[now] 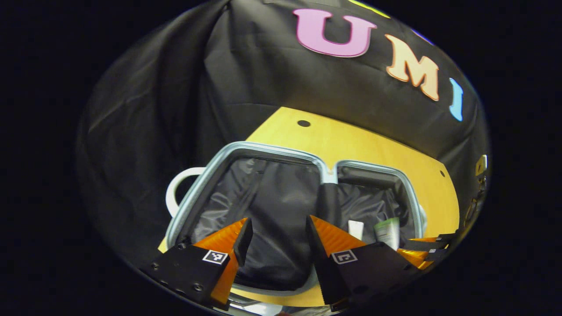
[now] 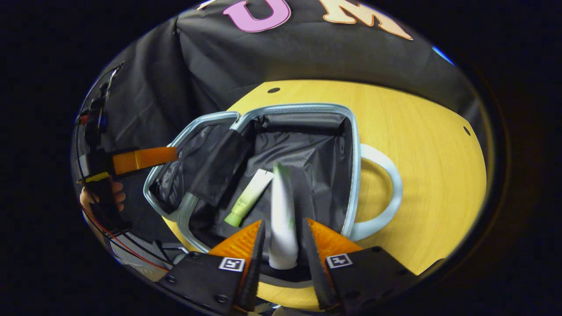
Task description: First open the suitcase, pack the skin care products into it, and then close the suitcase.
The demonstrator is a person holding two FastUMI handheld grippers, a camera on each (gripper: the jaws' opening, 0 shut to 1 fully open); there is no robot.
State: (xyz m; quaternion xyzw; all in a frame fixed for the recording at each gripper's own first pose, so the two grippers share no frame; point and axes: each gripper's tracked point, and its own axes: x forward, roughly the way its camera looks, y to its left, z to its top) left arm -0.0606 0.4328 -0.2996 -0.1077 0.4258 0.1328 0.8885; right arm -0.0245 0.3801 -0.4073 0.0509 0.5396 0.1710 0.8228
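Suitcase (image 2: 353, 145) open on table (image 2: 430, 149), dark lining exposed. Right hand-held gripper (image 2: 282, 245) over near rim; white tube (image 2: 282, 228) between fingers, whether gripped unclear. Green tube (image 2: 249, 197) lying inside. Left hand-held gripper (image 2: 145, 159) at far left, hand (image 2: 115, 195) below.

A yellow wooden table (image 2: 417, 145) with small dark holes (image 2: 273, 90) near its far edge stands against the creased black cloth wall (image 2: 210, 61) hanging just behind it
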